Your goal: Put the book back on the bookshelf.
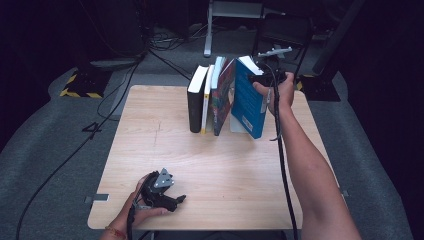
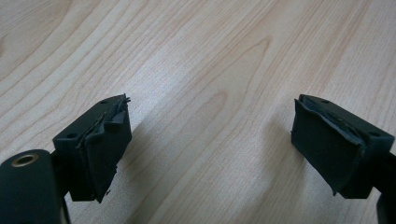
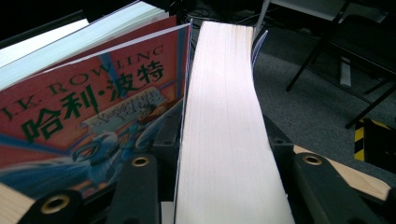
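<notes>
A row of books stands on end at the back middle of the wooden table (image 1: pixel 165 150): a black book (image 1: pixel 194 102), a thin yellow-spined one (image 1: pixel 206 105), and a colourful paperback (image 1: pixel 222 97) with a red and blue cover (image 3: pixel 84 107). At the right end is a thick blue book (image 1: pixel 248 100), slightly tilted. My right gripper (image 1: pixel 261 78) is shut on its top, and the pale page block (image 3: pixel 229 93) runs between my right gripper's (image 3: pixel 224 137) jaws. My left gripper (image 1: pixel 176 200) rests low near the front edge, its jaws (image 2: pixel 210 140) open over bare wood.
Grey carpet surrounds the table, with cables (image 1: pixel 115 95) running off to the left. Yellow-and-black striped stand feet (image 1: pixel 80 86) sit at the back left, and a folding chair (image 3: pixel 345 65) stands behind the books. The right forearm (image 1: pixel 305 165) reaches across the table's right side.
</notes>
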`<state>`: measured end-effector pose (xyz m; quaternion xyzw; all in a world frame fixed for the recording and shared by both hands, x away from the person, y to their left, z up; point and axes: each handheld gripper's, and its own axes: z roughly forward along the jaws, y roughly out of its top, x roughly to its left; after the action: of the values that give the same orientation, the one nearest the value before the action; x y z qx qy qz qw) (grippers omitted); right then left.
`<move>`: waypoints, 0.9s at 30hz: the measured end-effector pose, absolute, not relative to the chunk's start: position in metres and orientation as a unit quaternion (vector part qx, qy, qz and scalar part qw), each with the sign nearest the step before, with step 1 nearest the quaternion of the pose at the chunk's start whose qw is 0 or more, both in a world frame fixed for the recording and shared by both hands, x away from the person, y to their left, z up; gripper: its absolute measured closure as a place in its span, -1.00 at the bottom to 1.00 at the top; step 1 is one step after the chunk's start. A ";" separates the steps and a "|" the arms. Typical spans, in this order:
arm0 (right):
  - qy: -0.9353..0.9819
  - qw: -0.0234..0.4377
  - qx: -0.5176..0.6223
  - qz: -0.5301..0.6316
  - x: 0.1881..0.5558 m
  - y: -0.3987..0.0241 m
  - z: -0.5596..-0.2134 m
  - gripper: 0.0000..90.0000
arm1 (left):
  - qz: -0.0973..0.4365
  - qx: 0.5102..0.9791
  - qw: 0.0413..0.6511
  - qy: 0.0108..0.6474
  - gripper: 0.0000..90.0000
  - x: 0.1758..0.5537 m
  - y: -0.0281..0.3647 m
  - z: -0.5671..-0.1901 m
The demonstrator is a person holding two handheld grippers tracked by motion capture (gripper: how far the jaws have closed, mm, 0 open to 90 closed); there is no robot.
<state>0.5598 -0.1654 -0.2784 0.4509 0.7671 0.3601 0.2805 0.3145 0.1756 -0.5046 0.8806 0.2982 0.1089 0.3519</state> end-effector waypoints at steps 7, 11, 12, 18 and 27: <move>0.762 0.283 0.453 0.365 0.573 -0.163 -0.287 0.31 | 0.109 0.881 0.351 0.298 -0.73 0.315 0.176 -0.505; 0.762 0.289 0.447 0.369 0.573 -0.162 -0.289 0.31 | 0.109 0.881 0.351 0.298 -0.73 0.315 0.176 -0.505; 0.760 0.289 0.447 0.374 0.573 -0.163 -0.289 0.31 | 0.109 0.881 0.351 0.298 -0.73 0.315 0.176 -0.505; 0.754 0.296 0.441 0.387 0.570 -0.165 -0.293 0.30 | 0.109 0.880 0.352 0.299 -0.73 0.314 0.176 -0.505; 0.757 0.290 0.428 0.400 0.559 -0.172 -0.299 0.29 | 0.109 0.880 0.352 0.299 -0.73 0.314 0.176 -0.505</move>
<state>0.5589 -0.1718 -0.2989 0.4277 0.7570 0.3996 0.2905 0.3145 0.1756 -0.5046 0.8804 0.2987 0.1089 0.3519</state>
